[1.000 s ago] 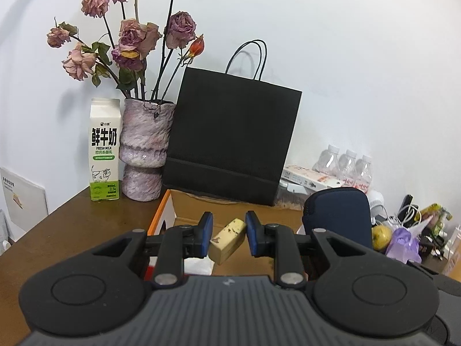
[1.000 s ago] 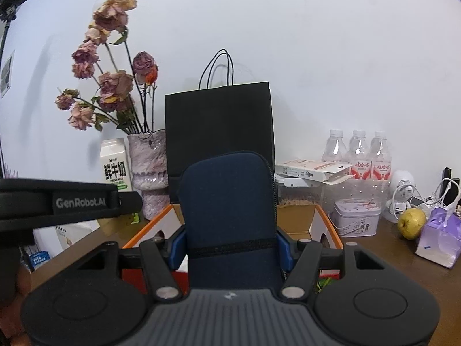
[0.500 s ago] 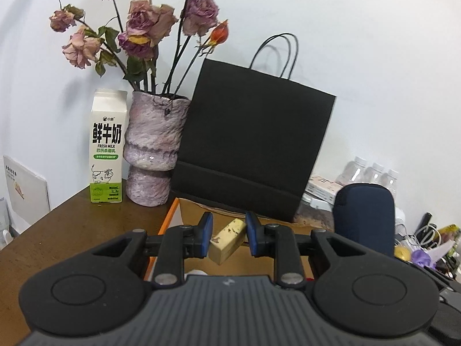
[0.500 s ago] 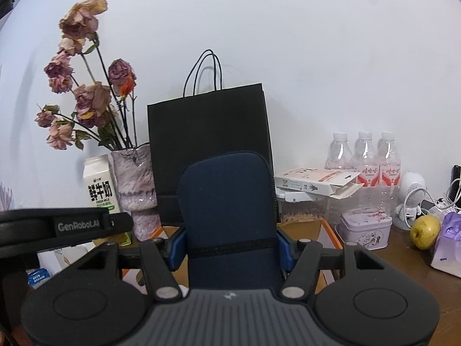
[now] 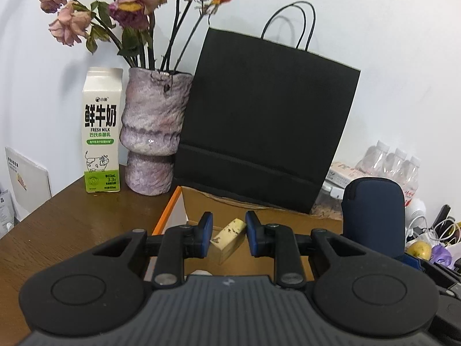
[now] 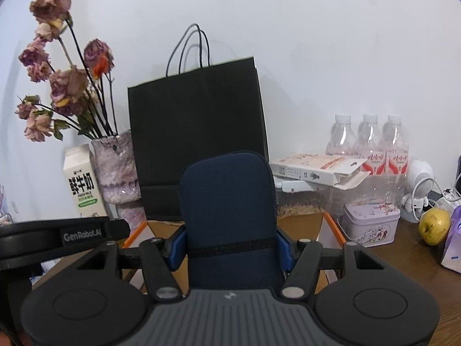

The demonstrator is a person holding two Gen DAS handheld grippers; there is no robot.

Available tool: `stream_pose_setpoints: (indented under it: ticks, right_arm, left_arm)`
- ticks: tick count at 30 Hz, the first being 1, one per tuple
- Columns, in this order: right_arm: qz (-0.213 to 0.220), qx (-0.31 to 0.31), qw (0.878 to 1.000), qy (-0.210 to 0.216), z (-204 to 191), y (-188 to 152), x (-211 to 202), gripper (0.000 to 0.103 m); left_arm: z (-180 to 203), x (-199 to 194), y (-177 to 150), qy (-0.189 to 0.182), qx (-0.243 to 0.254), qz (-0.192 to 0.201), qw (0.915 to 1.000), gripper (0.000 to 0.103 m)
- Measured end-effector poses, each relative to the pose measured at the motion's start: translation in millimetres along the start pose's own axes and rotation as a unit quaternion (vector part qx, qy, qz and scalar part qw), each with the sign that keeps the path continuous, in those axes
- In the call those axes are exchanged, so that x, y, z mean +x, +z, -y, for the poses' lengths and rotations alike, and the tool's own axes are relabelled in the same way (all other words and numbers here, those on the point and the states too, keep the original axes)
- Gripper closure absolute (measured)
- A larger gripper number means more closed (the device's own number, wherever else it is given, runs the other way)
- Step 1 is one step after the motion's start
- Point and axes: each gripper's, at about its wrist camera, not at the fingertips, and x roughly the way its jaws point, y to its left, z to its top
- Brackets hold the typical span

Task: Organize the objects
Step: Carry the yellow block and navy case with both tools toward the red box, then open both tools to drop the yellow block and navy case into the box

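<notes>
Left claw (image 5: 227, 235) is closed on a pale yellow block (image 5: 229, 239), held tilted above the open cardboard box (image 5: 201, 204) on the counter (image 5: 72, 216). Right claw (image 6: 232, 249) grips a navy zip pouch (image 6: 227, 201) upright over the same box, before the black paper bag (image 6: 198, 115).

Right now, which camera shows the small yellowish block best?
The left wrist view: the yellowish block sits tilted between the left gripper fingers, above the cardboard box. In the right wrist view I cannot see it; the blue pouch fills the foreground.
</notes>
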Motion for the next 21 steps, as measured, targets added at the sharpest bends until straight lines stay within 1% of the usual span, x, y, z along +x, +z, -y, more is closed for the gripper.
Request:
stream_pose_setpoints:
  ticks: [9,15,18,19,20,21]
  right_arm:
    - [-0.017,0.007,1.0,-0.007,8.5,-10.1,18.0,0.043]
    - [-0.018,0.004,1.0,-0.01,9.0,-13.3,21.5,0.043]
    - [-0.023,0.004,1.0,-0.011,9.9,-13.8,24.4,0.039]
    - [-0.027,0.009,0.999,-0.014,11.5,-14.3,26.5,0.034]
    - [-0.03,0.012,0.999,-0.021,13.1,-14.6,28.2,0.02]
    - [-0.032,0.014,0.999,-0.029,14.3,-14.8,29.2,0.012]
  left_arm:
    - [1.4,15.7,-10.7,0.006,0.011,-0.011,0.9999,0.078]
    - [1.6,16.9,-11.6,0.004,0.016,-0.008,0.9998,0.077]
    - [-0.3,17.7,-10.8,0.008,0.011,-0.008,0.9999,0.076]
    - [-1.9,17.9,-10.4,0.012,0.008,-0.006,0.9999,0.069]
    - [-2.6,17.7,-10.1,0.015,0.006,-0.006,0.9999,0.051]
    - [-3.4,17.4,-10.0,0.019,0.004,-0.005,0.9998,0.041]
